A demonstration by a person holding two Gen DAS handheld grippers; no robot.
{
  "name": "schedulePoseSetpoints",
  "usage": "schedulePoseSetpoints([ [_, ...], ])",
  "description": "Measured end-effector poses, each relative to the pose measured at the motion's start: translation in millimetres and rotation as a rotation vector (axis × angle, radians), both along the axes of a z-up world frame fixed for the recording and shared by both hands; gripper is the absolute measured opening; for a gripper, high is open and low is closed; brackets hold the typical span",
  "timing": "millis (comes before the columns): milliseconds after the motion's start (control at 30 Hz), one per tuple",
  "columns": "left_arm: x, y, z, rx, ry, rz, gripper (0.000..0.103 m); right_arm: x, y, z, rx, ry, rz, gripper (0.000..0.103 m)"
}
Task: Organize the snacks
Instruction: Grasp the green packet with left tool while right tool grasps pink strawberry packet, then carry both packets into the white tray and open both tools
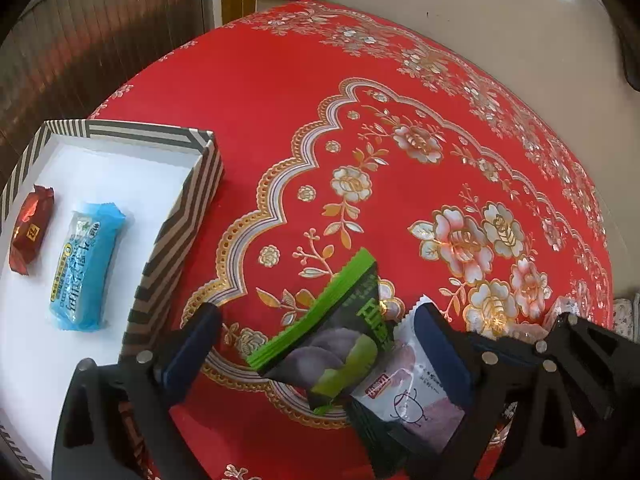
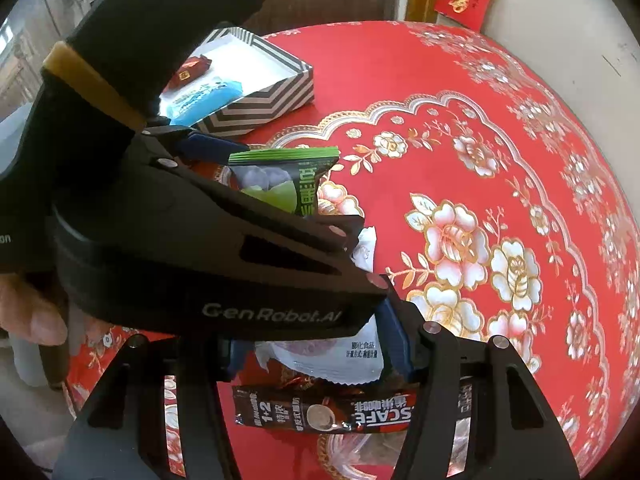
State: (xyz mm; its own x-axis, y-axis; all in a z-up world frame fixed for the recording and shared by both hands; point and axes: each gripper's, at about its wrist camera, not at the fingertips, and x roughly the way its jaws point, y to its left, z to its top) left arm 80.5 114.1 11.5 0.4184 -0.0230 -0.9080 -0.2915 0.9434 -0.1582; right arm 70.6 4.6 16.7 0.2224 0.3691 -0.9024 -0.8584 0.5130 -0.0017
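Snacks lie in a small heap near the close edge of the round table [image 1: 280,80], and both hand-held grippers stand over it. The left gripper [image 1: 320,344] has its jaws spread wide, its blue pads either side of a black-and-green crinkled packet [image 1: 340,340] with a serrated green seam; the packet leans tilted between them, and neither pad presses on it. The right gripper [image 2: 316,356] stands at a middling width around a white plastic packet [image 2: 336,356] with a pinkish print; whether its pads actually press the film I cannot tell. Just nearer the camera than that packet lies a dark brown coffee sachet [image 2: 348,412], long and flat, glossy and creased. In the right wrist view the left gripper's black body crosses in front, close above the right one, so the two tools crowd each other here. Toward the table's left edge sits a shallow rectangular box [image 1: 176,224], card with black-and-white chevron stripes outside and plain white inside; it holds a blue pillow-shaped packet [image 1: 86,268] and a small red foil packet [image 1: 30,236], side by side and apart. Beyond the heap, the red cloth with gold and white embossed flowers runs open to the far edge and right edge.
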Motion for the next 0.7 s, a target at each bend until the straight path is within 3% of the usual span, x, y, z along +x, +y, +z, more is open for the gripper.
schedulePoseSetpoints([
  [67,-3,1,1,-0.003,-0.016,-0.002,0.096,-7,-2,0,-0.009,-0.021,-0.022,0.053],
  [100,-5,1,2,0.006,-0.023,-0.002,0.089,-12,-4,0,-0.017,-0.038,-0.028,0.053],
  [133,-7,1,4,0.015,-0.033,-0.006,0.072,-17,-6,1,-0.023,-0.051,-0.036,0.053],
  [200,-12,2,6,-0.023,-0.043,-0.024,0.055,-28,-14,2,-0.022,-0.072,-0.059,0.053],
  [267,-15,2,6,-0.036,-0.050,-0.042,0.046,-35,-24,2,-0.016,-0.090,-0.094,0.053],
  [500,-34,-1,11,-0.054,-0.081,-0.074,0.040,-67,-62,13,0.094,-0.132,-0.225,0.053],
  [700,-62,-8,34,0.022,-0.156,-0.106,0.040,-88,-75,27,0.193,-0.147,-0.298,0.053],
])
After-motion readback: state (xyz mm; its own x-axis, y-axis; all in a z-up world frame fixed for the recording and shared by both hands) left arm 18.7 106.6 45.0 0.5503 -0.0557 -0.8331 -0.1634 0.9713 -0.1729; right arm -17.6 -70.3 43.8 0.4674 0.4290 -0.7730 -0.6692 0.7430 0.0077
